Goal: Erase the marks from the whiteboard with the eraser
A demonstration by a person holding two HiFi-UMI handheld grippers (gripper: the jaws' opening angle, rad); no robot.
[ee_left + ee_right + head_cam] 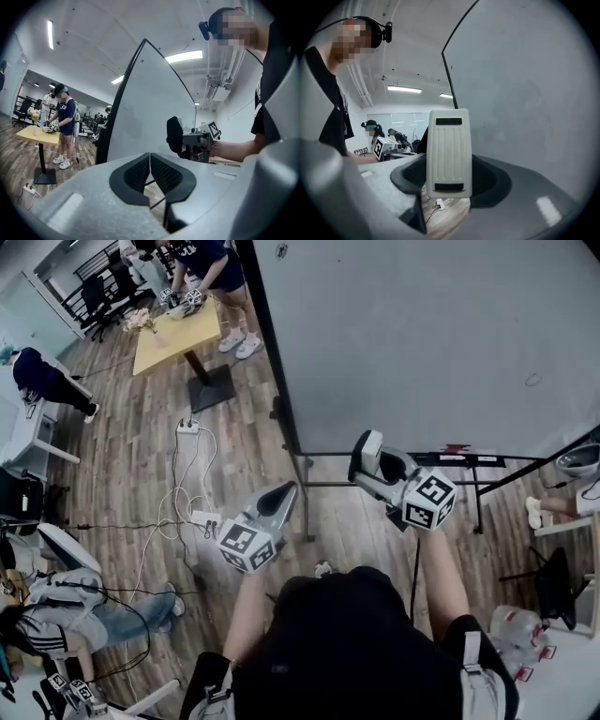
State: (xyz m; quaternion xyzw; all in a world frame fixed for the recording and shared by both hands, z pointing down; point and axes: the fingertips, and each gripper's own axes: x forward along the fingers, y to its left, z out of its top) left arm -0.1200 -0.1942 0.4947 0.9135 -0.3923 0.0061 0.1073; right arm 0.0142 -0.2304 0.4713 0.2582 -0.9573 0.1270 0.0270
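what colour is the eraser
Cream, ribbed, with two dark slots; the eraser shows best in the right gripper view.

You have two grippers, the left gripper (281,497) and the right gripper (373,465), one eraser (449,152), one whiteboard (422,343), one yellow table (178,334), and, as far as I can see, two power strips (187,426) (202,518) on the floor.

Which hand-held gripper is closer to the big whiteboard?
Right. The right hand-held gripper holds the eraser close in front of the whiteboard, near its lower edge. The left hand-held gripper, shut and empty, sits farther back.
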